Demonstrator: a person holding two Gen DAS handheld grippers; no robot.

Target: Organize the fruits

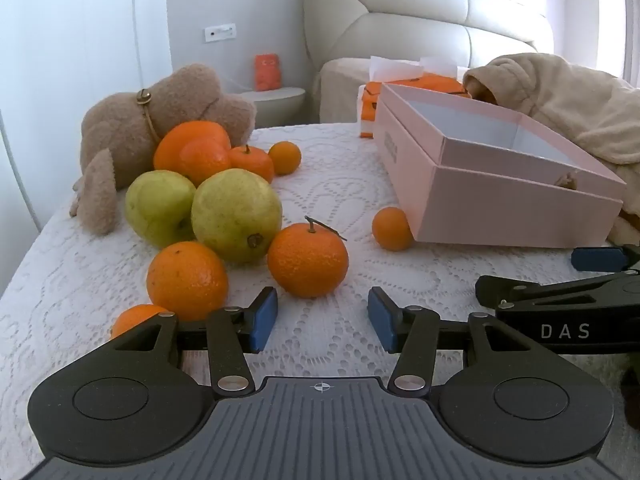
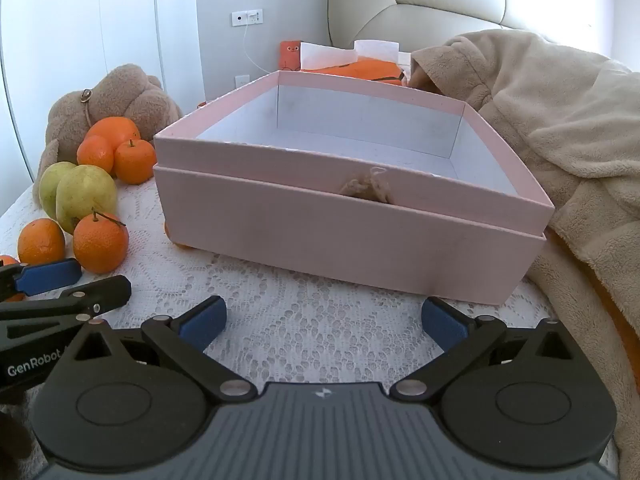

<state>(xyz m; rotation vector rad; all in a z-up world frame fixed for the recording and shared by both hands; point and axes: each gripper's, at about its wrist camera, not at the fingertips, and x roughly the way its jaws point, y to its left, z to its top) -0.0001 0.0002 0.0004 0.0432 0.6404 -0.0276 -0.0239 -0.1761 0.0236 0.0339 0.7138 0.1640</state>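
Before you: bed [image 1: 328, 184] under a white lace cover; lying on it: two green pears [image 1: 236, 216], touching; oranges [image 1: 307, 259] clustered around them; one small orange [image 1: 392, 228] touching the open pink box [image 2: 360, 240]; brown plush toy [image 1: 132, 128] at the left edge; beige fleece blanket [image 2: 560, 128] on the right.

Left gripper [image 1: 322, 318]: black linkage arms, blue pads, silver rivets, ribbed grey base; right gripper [image 2: 322, 322] identical, "DAS" lettering.
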